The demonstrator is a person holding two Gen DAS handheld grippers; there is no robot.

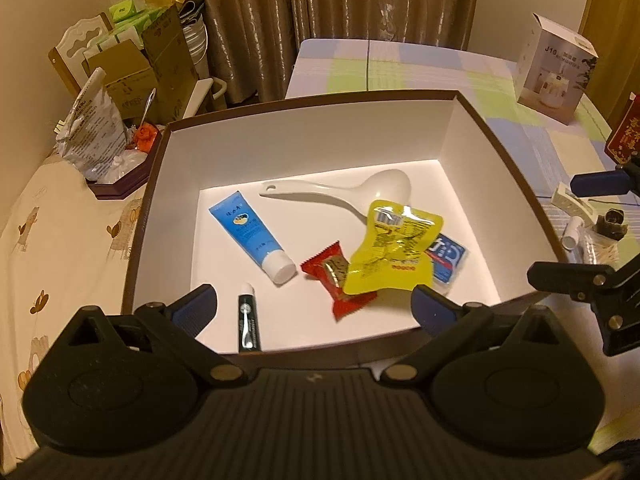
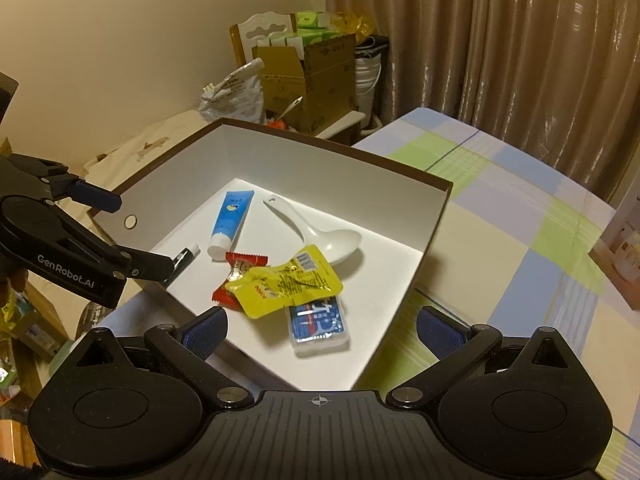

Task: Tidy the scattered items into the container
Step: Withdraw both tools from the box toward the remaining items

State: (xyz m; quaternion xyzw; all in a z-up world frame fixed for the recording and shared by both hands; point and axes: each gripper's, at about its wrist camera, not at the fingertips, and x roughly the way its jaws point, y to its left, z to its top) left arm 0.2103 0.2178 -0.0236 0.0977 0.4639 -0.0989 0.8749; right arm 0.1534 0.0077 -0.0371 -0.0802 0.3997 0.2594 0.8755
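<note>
Left gripper (image 1: pixel 314 306): fingers spread wide, nothing between them, hanging over the near edge of the box (image 1: pixel 516 184). Right gripper (image 2: pixel 322 330): fingers likewise spread wide and empty, over the box's near corner.

Box: brown outside, white inside, open on top. Inside lie a blue tube (image 1: pixel 251 238) with a white cap, a white spoon (image 1: pixel 340 192) toward the far wall, a small dark tube (image 1: pixel 249 324) near the front wall, a red wrapper (image 1: pixel 336 276), and a yellow packet (image 1: pixel 390 254) lying partly over the red wrapper and over a blue-and-white case (image 1: pixel 450 260).

Outside the box, seen from the left wrist: small white and dark bits (image 1: pixel 588 224) on the table just right of it; what they are is unclear.

Surface: table with a checked cloth (image 2: pixel 520 208) in green, blue and cream. A white carton (image 1: pixel 556 76) stands at the far right. Room: tan curtains (image 1: pixel 360 0) behind, cardboard boxes (image 2: pixel 316 76) and bags stacked in the corner, cream wall.
</note>
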